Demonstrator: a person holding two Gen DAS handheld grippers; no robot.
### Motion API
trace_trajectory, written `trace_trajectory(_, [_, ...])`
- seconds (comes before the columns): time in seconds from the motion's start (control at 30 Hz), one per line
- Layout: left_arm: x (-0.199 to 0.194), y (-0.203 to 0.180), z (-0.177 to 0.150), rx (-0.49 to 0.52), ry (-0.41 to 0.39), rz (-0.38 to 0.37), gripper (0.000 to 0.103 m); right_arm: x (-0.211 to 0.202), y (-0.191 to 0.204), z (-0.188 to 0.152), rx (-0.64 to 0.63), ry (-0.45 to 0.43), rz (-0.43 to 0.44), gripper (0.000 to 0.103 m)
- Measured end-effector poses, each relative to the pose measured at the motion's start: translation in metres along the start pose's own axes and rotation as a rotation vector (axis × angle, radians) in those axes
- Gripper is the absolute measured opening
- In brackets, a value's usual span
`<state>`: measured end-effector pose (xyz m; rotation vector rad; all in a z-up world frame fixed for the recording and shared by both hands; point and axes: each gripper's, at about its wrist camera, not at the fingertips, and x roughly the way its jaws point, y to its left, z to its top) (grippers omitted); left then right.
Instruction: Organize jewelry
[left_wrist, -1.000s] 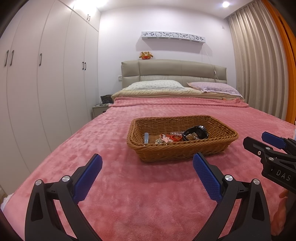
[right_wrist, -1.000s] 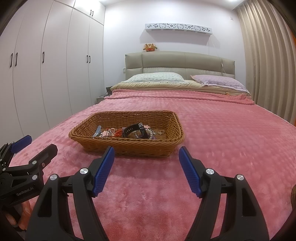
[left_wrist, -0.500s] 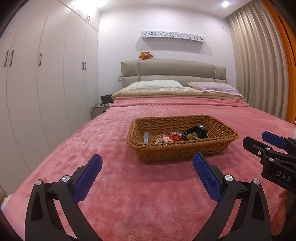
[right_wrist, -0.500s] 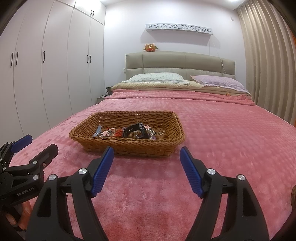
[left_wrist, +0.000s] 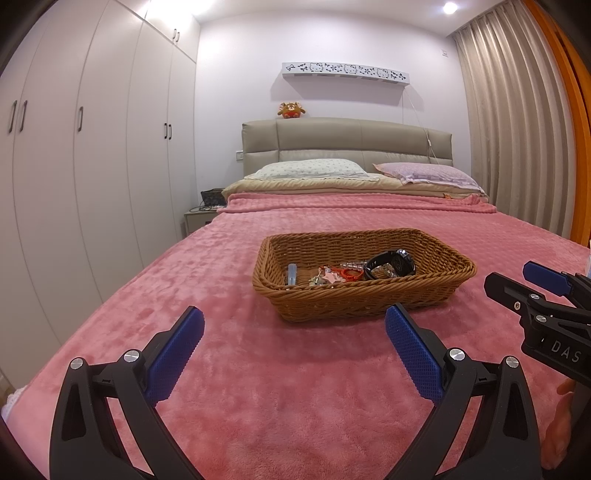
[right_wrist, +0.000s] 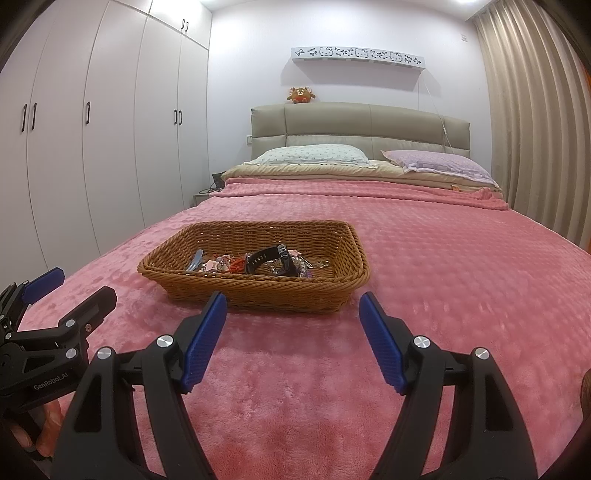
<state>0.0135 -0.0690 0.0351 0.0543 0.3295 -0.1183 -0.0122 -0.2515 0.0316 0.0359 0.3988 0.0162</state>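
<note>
A brown wicker basket (left_wrist: 354, 302) sits on the pink blanket, also in the right wrist view (right_wrist: 258, 295). It holds a black watch (left_wrist: 391, 263), a red bracelet (left_wrist: 349, 274), a pale blue clip (left_wrist: 292, 274) and several small trinkets. The watch (right_wrist: 267, 256) shows in the right view too. My left gripper (left_wrist: 293, 332) is open and empty, short of the basket. My right gripper (right_wrist: 291, 317) is open and empty, just before the basket's near wall. Each gripper shows at the edge of the other's view (left_wrist: 543, 291) (right_wrist: 55, 295).
The pink blanket (left_wrist: 295, 387) covers a wide bed with two pillows (left_wrist: 310, 169) and a beige headboard (left_wrist: 347, 142). White wardrobes (left_wrist: 92, 147) line the left wall. A nightstand (left_wrist: 201, 219) stands by the bed. Curtains (left_wrist: 517, 122) hang on the right.
</note>
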Motion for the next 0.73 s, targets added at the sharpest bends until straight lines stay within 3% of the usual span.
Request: trace_trajectory(0.73, [0.0007,0.0035,-0.0011,0.000,0.000,0.001,0.096,-0.0010,-0.0023,-0.0014,-0.008,0.003,0.008,0.070])
